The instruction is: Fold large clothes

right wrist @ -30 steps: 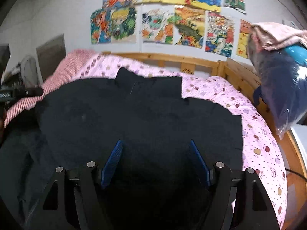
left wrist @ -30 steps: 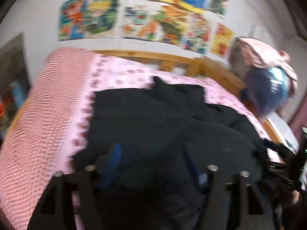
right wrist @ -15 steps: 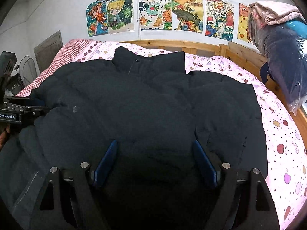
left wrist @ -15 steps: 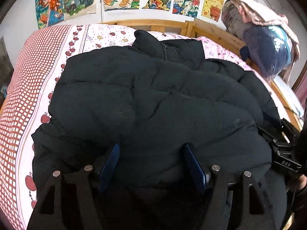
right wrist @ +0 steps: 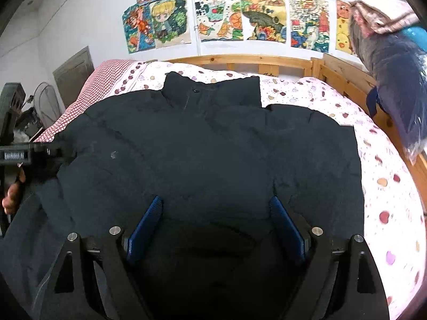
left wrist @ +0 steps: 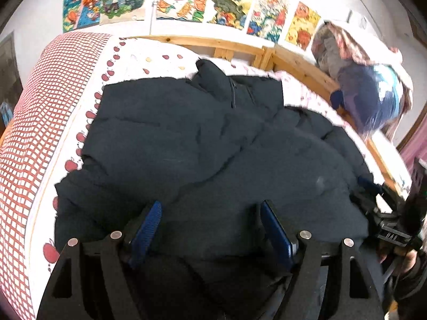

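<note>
A large black puffer jacket [right wrist: 213,149] lies spread front-up on the bed, its collar [right wrist: 210,90] toward the headboard. My right gripper [right wrist: 216,213] hovers open over the jacket's lower middle, blue pads [right wrist: 145,226] wide apart and nothing pinched. My left gripper [left wrist: 210,214] is also open over the lower left part of the jacket [left wrist: 213,144]. In the right wrist view the left gripper [right wrist: 26,154] shows at the jacket's left sleeve with a hand [right wrist: 10,194] behind it. The right gripper [left wrist: 387,229] appears at the right edge of the left wrist view.
The bed has a pink fruit-print sheet [right wrist: 384,181] and a red checked cover [left wrist: 32,122] along its left side. A wooden headboard [right wrist: 240,61] runs behind, with drawings [right wrist: 226,18] on the wall. A bagged bundle of bedding [right wrist: 395,74] stands at the right rail.
Both cameras have drawn back and tilted up a little, showing more wall. The jacket stays spread as before, and both grippers remain open.
</note>
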`<state>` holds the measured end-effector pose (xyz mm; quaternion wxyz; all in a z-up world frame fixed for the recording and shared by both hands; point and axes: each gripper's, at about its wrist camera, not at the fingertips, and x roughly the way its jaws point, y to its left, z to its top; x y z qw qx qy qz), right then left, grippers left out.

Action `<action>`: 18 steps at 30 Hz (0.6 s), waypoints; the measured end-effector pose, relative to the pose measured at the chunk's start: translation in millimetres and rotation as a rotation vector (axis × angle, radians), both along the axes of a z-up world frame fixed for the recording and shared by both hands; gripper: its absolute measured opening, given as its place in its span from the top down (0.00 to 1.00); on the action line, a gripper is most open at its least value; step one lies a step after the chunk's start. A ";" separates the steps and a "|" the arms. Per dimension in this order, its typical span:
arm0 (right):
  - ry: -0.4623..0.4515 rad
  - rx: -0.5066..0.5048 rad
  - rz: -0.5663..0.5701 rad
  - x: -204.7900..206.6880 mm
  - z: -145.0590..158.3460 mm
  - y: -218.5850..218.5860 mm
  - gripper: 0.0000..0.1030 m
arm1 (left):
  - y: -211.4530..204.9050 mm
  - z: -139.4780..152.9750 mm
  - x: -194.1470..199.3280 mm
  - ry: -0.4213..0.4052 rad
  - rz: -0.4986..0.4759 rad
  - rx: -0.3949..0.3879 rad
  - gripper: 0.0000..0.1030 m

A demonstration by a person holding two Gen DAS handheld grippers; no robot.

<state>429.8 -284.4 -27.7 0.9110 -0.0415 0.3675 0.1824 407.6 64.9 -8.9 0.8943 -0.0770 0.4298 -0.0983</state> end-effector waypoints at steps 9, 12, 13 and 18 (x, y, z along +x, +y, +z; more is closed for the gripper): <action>0.015 -0.014 0.030 74.9 55.7 -6.8 0.20 | 11.6 54.6 68.9 -0.056 0.093 -0.030 0.24; 0.043 0.019 -0.006 117.7 64.7 -7.1 0.20 | 0.8 62.2 106.3 -0.070 0.101 -0.003 0.24; 0.052 0.035 -0.022 136.5 67.5 -7.3 0.20 | -3.3 63.0 122.3 -0.068 0.102 -0.003 0.24; 0.100 0.090 -0.068 208.4 64.6 4.9 0.20 | -15.6 54.7 181.7 -0.050 0.114 -0.026 0.24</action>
